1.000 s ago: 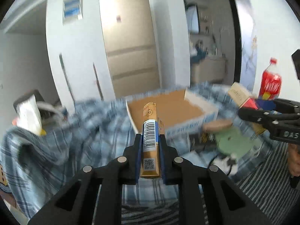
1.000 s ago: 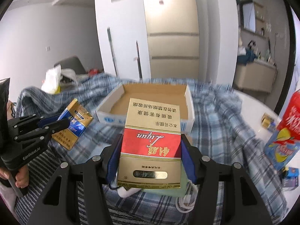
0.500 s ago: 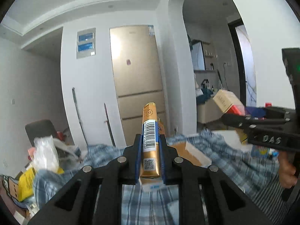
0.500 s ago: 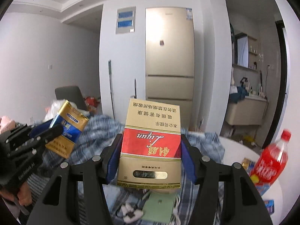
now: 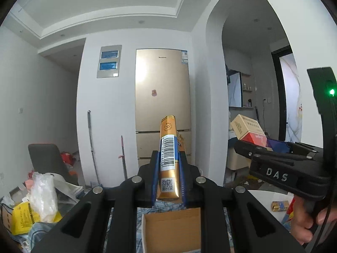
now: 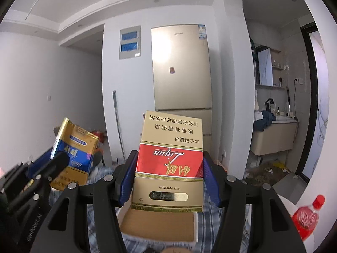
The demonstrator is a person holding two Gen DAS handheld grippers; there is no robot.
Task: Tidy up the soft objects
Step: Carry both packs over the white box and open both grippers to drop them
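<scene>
Packs: gold-blue pack (image 5: 168, 160) clamped in left hand-held gripper (image 5: 168, 181) | red-gold pack (image 6: 169, 164) clamped in right hand-held gripper (image 6: 168, 177)

A gold pack (image 5: 168, 160) bears a white barcode label; its face is blue and gold. The other pack (image 6: 170, 162) is gold with a red band. Below lie a brown box (image 5: 170, 232) and blue-checked cloth (image 6: 210, 208); behind the box stands a gold fridge (image 5: 162, 97).

Cardboard box (image 5: 171, 229) is lying below both held packs; fridge (image 5: 162, 105) is standing behind it, bottle (image 6: 306, 219) seemingly sitting to its right.
</scene>
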